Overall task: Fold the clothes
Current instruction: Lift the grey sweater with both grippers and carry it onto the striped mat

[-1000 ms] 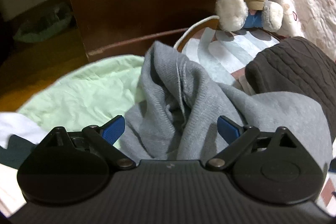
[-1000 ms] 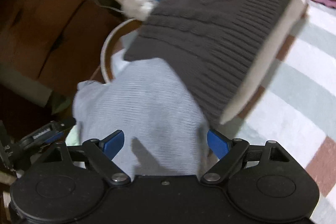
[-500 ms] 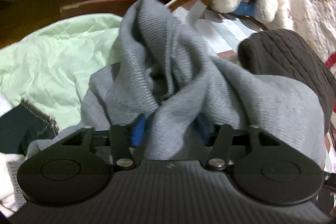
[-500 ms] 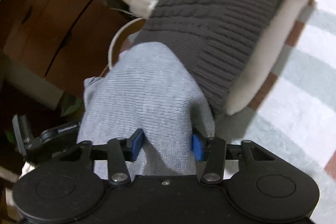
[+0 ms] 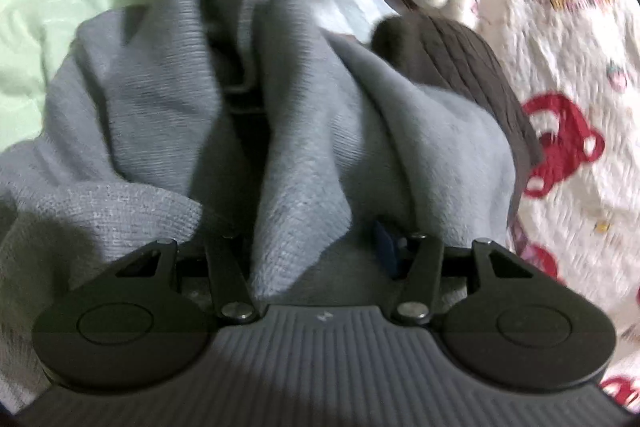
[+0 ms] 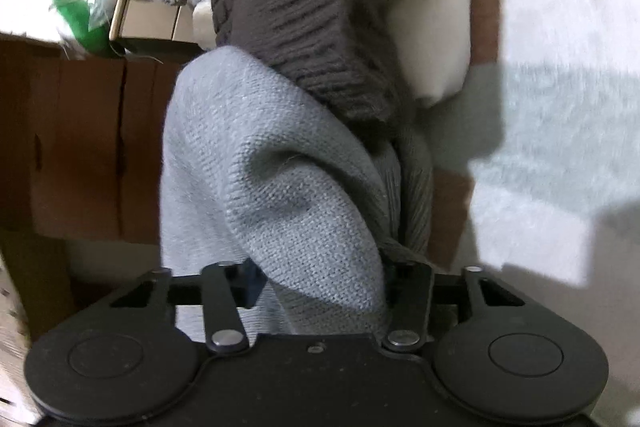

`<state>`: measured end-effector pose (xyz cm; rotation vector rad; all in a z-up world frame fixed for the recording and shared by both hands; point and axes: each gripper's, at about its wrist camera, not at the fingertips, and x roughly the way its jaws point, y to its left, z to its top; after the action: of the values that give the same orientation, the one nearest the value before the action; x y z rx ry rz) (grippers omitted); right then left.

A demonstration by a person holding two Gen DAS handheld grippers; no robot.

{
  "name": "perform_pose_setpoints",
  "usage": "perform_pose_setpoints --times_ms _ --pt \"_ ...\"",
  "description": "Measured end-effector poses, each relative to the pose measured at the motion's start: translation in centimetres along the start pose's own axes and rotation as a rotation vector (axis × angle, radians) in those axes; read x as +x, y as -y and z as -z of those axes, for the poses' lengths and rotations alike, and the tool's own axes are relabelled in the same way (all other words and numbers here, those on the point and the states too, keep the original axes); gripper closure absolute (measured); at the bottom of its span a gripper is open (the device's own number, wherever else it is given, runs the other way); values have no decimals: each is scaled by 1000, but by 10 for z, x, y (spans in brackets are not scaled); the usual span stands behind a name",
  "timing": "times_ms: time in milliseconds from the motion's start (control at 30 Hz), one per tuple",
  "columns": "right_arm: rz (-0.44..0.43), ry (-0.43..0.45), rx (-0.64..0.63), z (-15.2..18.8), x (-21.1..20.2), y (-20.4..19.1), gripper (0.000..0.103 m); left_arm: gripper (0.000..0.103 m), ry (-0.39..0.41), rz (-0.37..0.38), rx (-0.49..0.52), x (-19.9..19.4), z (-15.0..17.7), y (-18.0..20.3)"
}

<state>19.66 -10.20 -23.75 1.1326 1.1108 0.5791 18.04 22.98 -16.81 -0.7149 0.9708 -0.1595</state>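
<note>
left tongs (image 5: pixel 308 247) – closing on grey sweater (image 5: pixel 304 155) | right tongs (image 6: pixel 320 283) – closing on same sweater fold

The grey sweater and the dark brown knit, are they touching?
Touching. The right wrist view shows the dark brown knit lying on the grey sweater, no gap.

Both fisheye views are softly lit from overhead, with strong barrel distortion and black corners. In the left wrist view, motion blur is smeared across the bear-print quilt (image 5: pixel 560 87) at three o'clock; deep shadow is held in the grey sweater (image 5: pixel 304 147) folds. In the right wrist view, a hard-edged shadow is cast on the striped bedding (image 6: pixel 560 107) at four o'clock, which is washed out and blurred.
</note>
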Motion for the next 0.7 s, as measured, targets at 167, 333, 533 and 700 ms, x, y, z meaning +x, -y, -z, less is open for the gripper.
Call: perform_pose_setpoints --times_ms 167,333,533,700 --pt "-64 -71 36 1 1 -2 53 52 -29 63 82 0 13 30" --pt "-134 -95 72 6 -10 0 53 52 -23 99 123 -12 30 53" --pt "-222 -132 46 17 -46 -10 53 53 -10 152 147 -31 44 81" --pt "-310 -118 -12 35 -90 -23 53 53 -55 206 191 -38 58 112"
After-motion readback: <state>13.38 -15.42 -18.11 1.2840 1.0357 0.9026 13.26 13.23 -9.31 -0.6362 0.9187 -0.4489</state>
